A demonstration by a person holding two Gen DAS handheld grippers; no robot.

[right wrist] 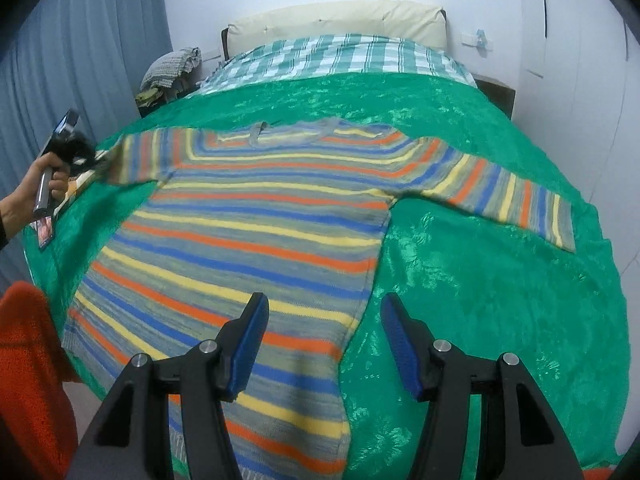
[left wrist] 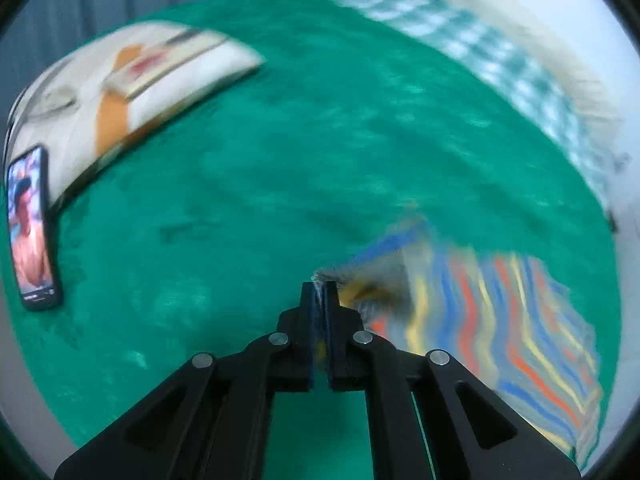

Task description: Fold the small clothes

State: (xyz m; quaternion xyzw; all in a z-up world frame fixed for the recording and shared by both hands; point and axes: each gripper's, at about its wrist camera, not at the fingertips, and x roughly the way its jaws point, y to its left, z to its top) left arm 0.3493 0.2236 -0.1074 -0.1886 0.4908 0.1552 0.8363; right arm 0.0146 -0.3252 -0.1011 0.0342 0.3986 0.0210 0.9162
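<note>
A striped sweater (right wrist: pixel 256 232) in blue, orange, yellow and grey lies flat, neck away from me, on a green blanket (right wrist: pixel 480 280) spread over the bed. My left gripper (left wrist: pixel 319 286) is shut on the cuff of the sweater's left sleeve (left wrist: pixel 480 312) and holds it lifted; that view is blurred. It also shows in the right wrist view (right wrist: pixel 86 160), held by a hand at the far left. My right gripper (right wrist: pixel 324 308) is open and empty, hovering over the sweater's lower right hem edge. The right sleeve (right wrist: pixel 512 192) lies stretched out.
A phone (left wrist: pixel 32 228) with a lit screen lies on the blanket's left edge beside a white pillow (left wrist: pixel 132 84). A checked green-and-white sheet (right wrist: pixel 340 56) and a cream headboard (right wrist: pixel 340 20) are at the far end. Blue curtains (right wrist: pixel 80 60) hang on the left. An orange cloth (right wrist: pixel 28 380) sits lower left.
</note>
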